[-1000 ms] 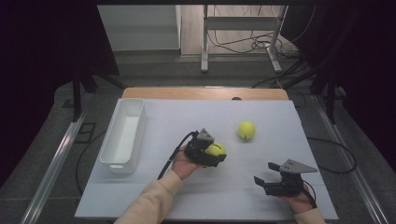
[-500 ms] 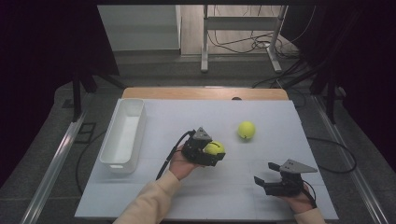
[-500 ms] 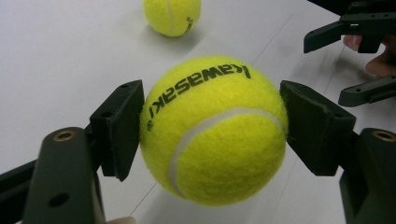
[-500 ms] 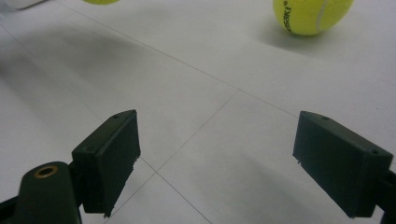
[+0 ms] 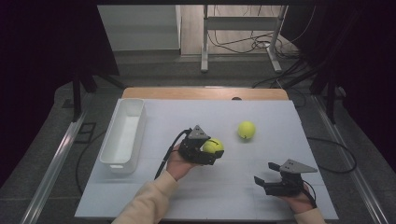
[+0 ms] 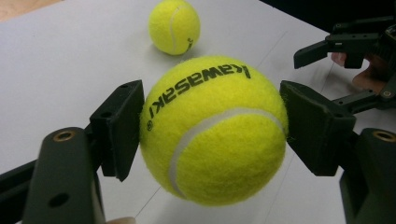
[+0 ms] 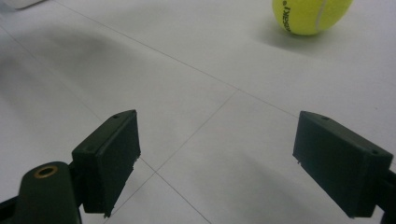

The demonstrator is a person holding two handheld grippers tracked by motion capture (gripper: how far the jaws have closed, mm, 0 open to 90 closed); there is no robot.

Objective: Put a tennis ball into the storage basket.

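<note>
My left gripper (image 5: 212, 150) is shut on a yellow tennis ball (image 5: 213, 146) near the middle of the white table, lifted slightly off the surface. In the left gripper view both pads press the sides of that ball (image 6: 214, 130), printed "kawasaki". A second tennis ball (image 5: 246, 129) lies loose on the table to the right and farther back; the same ball (image 6: 174, 26) sits beyond the held one, and it (image 7: 310, 15) appears at the top right of the right gripper view. My right gripper (image 5: 264, 175) rests open near the front right, its jaws wide with only bare table between them (image 7: 215, 154).
A white rectangular bin (image 5: 123, 135) stands at the table's left side, long axis front to back. The table's far edge is a wooden strip (image 5: 205, 93). Cables and a metal stand lie on the floor beyond.
The left gripper has shifted only slightly with the ball still held. The right gripper and the loose ball have stayed where they were.
</note>
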